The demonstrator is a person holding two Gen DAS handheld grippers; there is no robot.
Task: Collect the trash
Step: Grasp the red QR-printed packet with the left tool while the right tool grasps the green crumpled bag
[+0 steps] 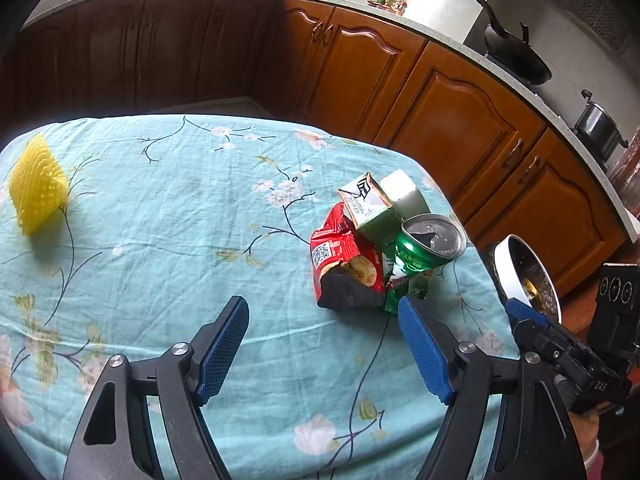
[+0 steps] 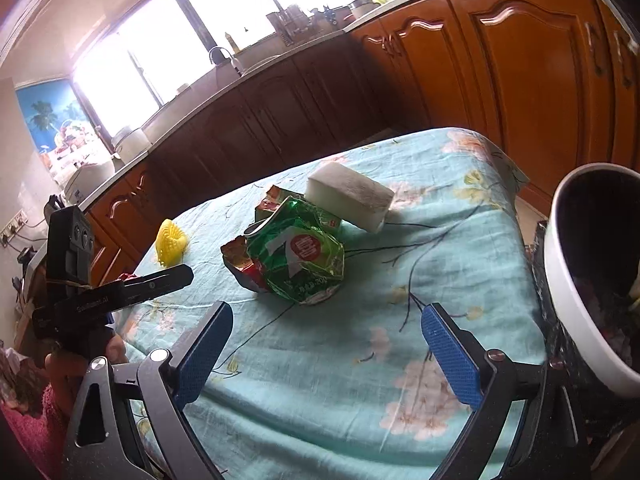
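A trash pile lies on the floral tablecloth [image 1: 168, 240]: a crushed green can [image 1: 424, 246], a red snack wrapper [image 1: 344, 264], a small drink carton [image 1: 370, 204] and a white sponge block [image 1: 404, 194]. The can [image 2: 304, 256] and sponge [image 2: 352, 196] also show in the right wrist view. A yellow foam net [image 1: 38, 186] lies far left; it also shows in the right wrist view [image 2: 172, 242]. A white-rimmed trash bin [image 2: 592, 272] stands off the table's right edge. My left gripper [image 1: 324, 308] is open and empty, just short of the pile. My right gripper [image 2: 328, 314] is open and empty, near the can.
Wooden kitchen cabinets [image 1: 360, 64] and a countertop with a wok [image 1: 516, 56] and a pot [image 1: 598, 124] run behind the table. The right gripper's body [image 1: 560, 344] is at the table's right edge beside the bin [image 1: 524, 272].
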